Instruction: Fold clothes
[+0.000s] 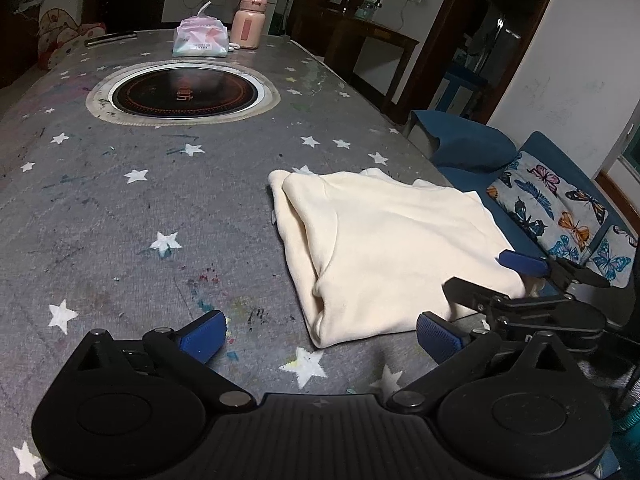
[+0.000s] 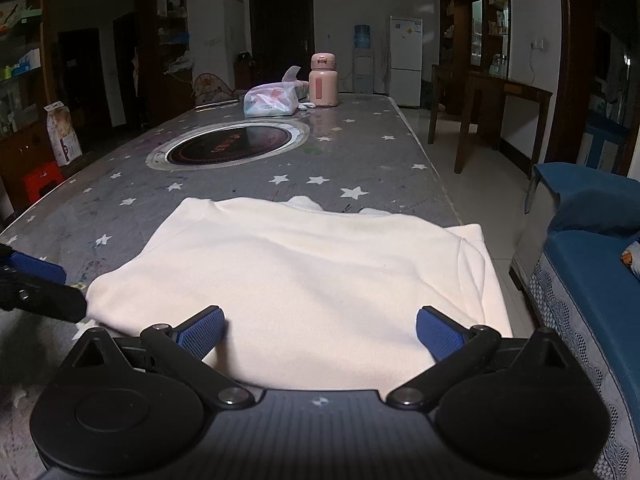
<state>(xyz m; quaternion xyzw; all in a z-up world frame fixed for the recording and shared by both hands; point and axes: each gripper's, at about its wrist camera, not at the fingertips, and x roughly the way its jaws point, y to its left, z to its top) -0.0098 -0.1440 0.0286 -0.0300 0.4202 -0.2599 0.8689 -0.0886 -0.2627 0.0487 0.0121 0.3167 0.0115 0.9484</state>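
- The folded cream-white fleece garment (image 2: 296, 276) lay on the grey star-printed tablecloth (image 1: 120, 208), near the table's edge beside the blue sofa (image 2: 592, 264).
- The left gripper (image 1: 320, 336) stood released, jaws wide, over bare cloth just beside the garment.
- The right gripper (image 2: 320, 330) was also released, its blue pads (image 2: 202, 330) spread over the garment, clamping nothing.
- A pink bottle (image 2: 323, 79) stood far behind.

Cream garment (image 2: 304, 280), grey tabletop (image 1: 120, 208) with white stars, blue-padded black claws, pink flask (image 1: 249, 22), butterfly-print cushion (image 1: 560, 216) on blue sofa (image 2: 592, 264)
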